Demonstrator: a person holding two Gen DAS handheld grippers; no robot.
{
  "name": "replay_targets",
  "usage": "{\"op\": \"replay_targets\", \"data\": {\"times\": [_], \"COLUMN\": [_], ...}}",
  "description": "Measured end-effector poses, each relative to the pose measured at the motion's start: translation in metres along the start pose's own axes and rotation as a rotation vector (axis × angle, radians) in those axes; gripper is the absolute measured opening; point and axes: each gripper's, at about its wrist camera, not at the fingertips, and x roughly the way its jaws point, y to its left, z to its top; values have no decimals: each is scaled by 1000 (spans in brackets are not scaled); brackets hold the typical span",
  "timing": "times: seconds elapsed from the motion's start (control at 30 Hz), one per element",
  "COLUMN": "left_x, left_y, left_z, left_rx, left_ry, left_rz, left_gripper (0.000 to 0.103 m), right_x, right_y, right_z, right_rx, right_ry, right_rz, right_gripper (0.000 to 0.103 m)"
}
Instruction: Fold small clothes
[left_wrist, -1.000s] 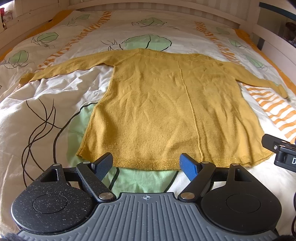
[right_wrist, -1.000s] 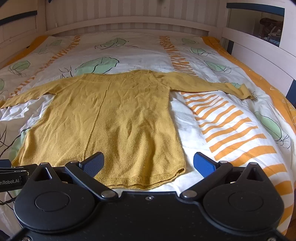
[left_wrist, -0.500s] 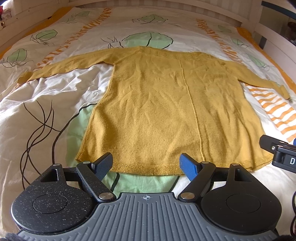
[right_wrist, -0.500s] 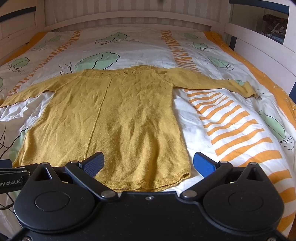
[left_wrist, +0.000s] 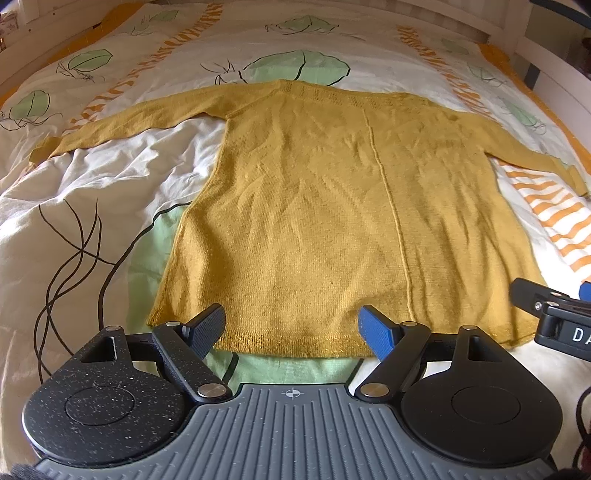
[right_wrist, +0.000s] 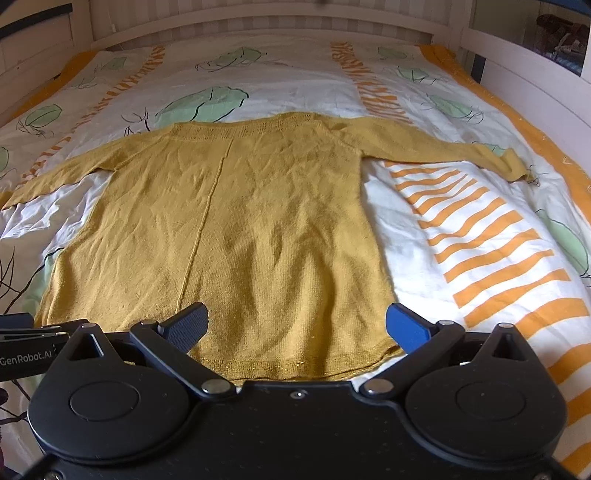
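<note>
A mustard yellow knit sweater (left_wrist: 332, 206) lies flat on the bed, hem nearest me, both sleeves spread out to the sides. It also shows in the right wrist view (right_wrist: 236, 229). My left gripper (left_wrist: 293, 326) is open and empty, hovering just over the hem near its left half. My right gripper (right_wrist: 297, 326) is open and empty over the hem's right half. The right gripper's body shows at the right edge of the left wrist view (left_wrist: 554, 325).
The bed cover (right_wrist: 480, 229) is white with green leaf prints and orange stripes, rumpled at the left. A white headboard (right_wrist: 258, 18) stands at the far end and a white side rail (right_wrist: 535, 85) runs along the right.
Both grippers have moved forward toward the sweater, so the hem now sits between and under the fingers. The jaws stay open. The sweater has not moved.
</note>
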Motion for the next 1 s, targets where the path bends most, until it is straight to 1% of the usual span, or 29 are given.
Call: {"op": "replay_targets", "data": {"times": [0.27, 0.53, 0.77, 1.0], "left_x": [13, 33, 49, 71], "left_y": [1, 1, -2, -10], "left_z": [13, 38, 67, 106], "left_rx": [-1, -1, 20, 55], "left_ry": [30, 41, 5, -48], "left_rz": [4, 10, 21, 32], "left_gripper": [78, 78, 78, 78], "right_x": [17, 38, 61, 79], "right_y": [4, 0, -14, -50], "right_z": [9, 26, 48, 88], "right_rx": [-6, 5, 30, 73], "right_ry": [42, 76, 98, 64], "right_rz": [20, 38, 75, 100], "right_gripper": [102, 102, 102, 102]}}
